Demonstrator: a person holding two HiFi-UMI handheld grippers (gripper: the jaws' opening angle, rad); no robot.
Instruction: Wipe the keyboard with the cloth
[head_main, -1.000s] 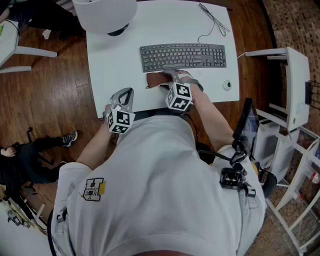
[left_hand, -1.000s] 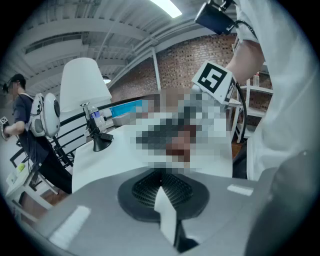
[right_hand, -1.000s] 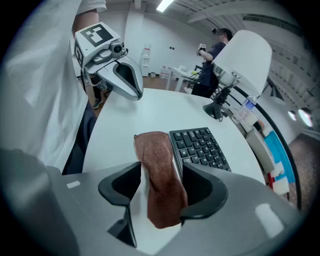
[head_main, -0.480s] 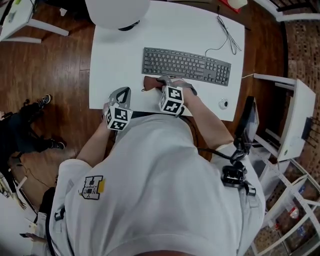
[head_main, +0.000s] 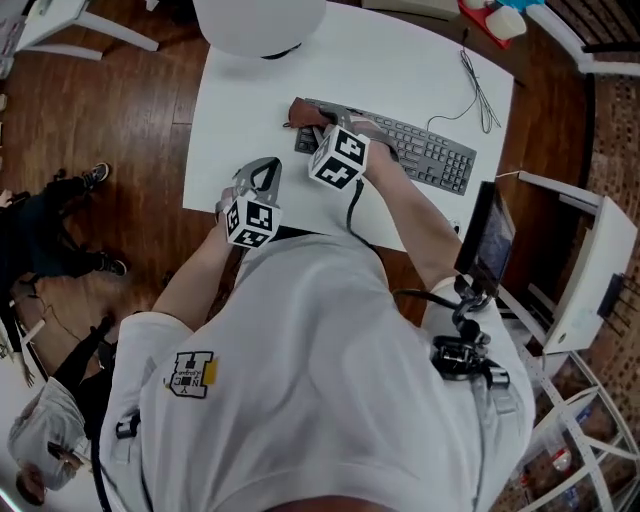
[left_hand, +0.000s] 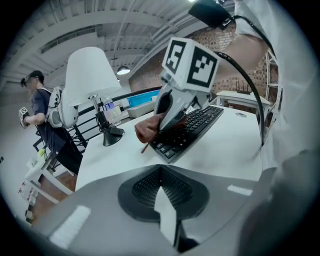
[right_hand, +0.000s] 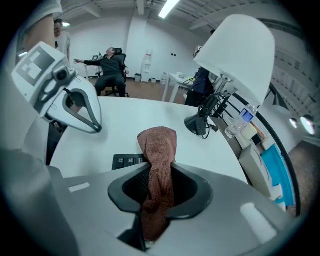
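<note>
Desk (head_main: 400, 70): white, on a wooden floor (head_main: 130, 130).
Keyboard (head_main: 430, 152): dark grey, laid slantwise from the middle of the desk toward the right edge.
Cloth (right_hand: 158, 145): brown, bunched between the right jaws, free end flopped forward past the keyboard's left end; contact with the keys not clear.
Right gripper (head_main: 328, 120): over the keyboard's left end, pointing steeply down; jaws narrow, just been closing, pads pressed on the cloth between them.
Left gripper (left_hand: 160, 169): above the desk by its near edge, toward the near-left corner, close to the keyboard's left end without touching it; jaws together at the tips, nothing between them.
Lamp (head_main: 258, 20): white dome shade, at the far edge toward the far-left corner.
Cable (head_main: 478, 85): thin and dark, loose on the desk near the far-right corner, behind the keyboard.
Bystander (head_main: 45, 240): dark clothes, on the floor off the desk's left edge.
</note>
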